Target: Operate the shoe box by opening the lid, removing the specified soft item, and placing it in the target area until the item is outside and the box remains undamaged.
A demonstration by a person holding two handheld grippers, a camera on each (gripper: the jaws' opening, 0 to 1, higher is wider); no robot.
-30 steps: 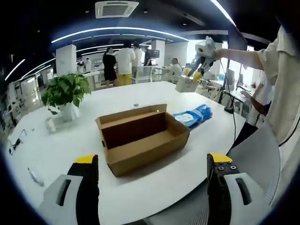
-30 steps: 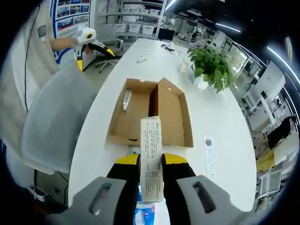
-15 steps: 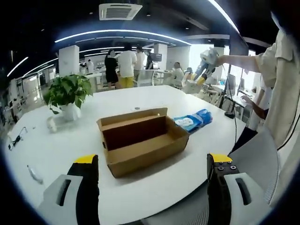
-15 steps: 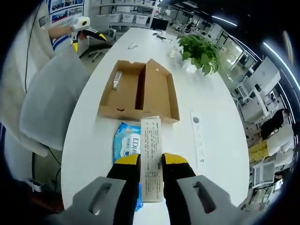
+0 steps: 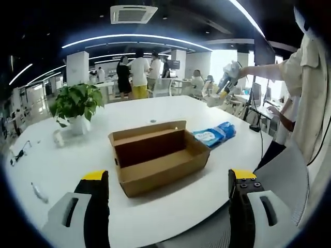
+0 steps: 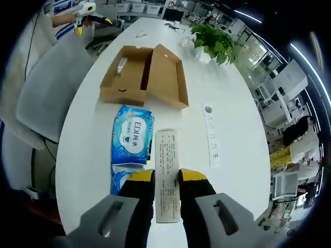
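The open brown shoe box [image 5: 158, 157] lies in the middle of the white table [image 5: 62, 170], lid folded back. In the right gripper view the box [image 6: 142, 75] holds a small pale tube [image 6: 120, 64]. A blue soft pack [image 6: 132, 137] lies on the table just outside the box, also seen as the blue pack [image 5: 214, 133]. My right gripper [image 6: 166, 173] is shut on a narrow white printed carton [image 6: 166, 181], high above the table. My left gripper [image 5: 169, 175] is open and empty at the table's near edge.
A potted plant [image 5: 75, 103] stands at the table's far left. A white power strip [image 6: 212, 134] lies beside the pack. A grey chair [image 6: 49, 88] sits at the table's edge. The person [image 5: 310, 93] stands at the right; several people stand in the background.
The right gripper has drawn back and up from the box with the white carton still in it, so the blue pack came fully into its view. The left gripper has barely moved.
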